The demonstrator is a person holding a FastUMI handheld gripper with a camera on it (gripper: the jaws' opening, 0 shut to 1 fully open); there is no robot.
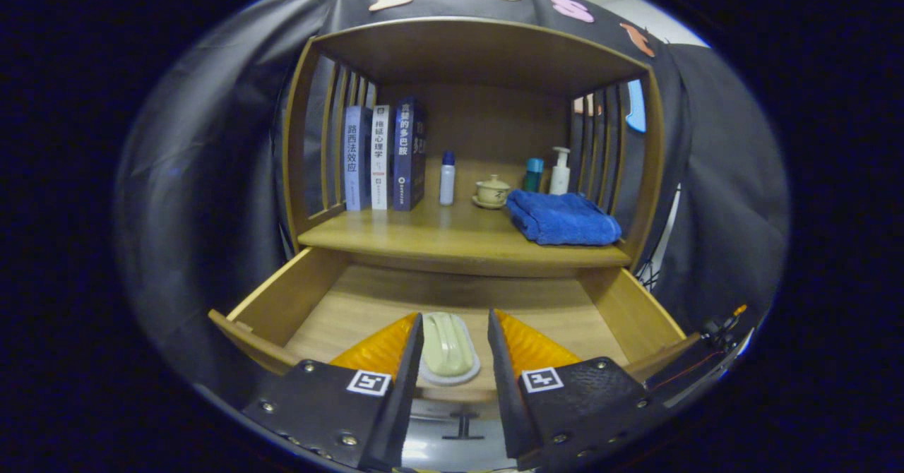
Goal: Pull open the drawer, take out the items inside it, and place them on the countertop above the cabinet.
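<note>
The wooden drawer (pixel 281 302) stands pulled open below the countertop (pixel 438 238) of the cabinet. A pale green oblong item on a white oval dish (pixel 446 349) lies on the drawer floor near its front. My gripper (pixel 455 316) is open, with one finger on each side of that item. The left finger sits close against the item's side, and a gap shows between the item and the right finger. The rest of the drawer floor that I can see is bare wood.
On the countertop stand three books (pixel 381 157) at the left, a small white bottle (pixel 447 178), a lidded ceramic cup on a saucer (pixel 491 192), a teal bottle (pixel 534 174) and a pump bottle (pixel 560 171). A folded blue towel (pixel 563 219) lies at the right. Slatted side walls and a top board enclose the shelf.
</note>
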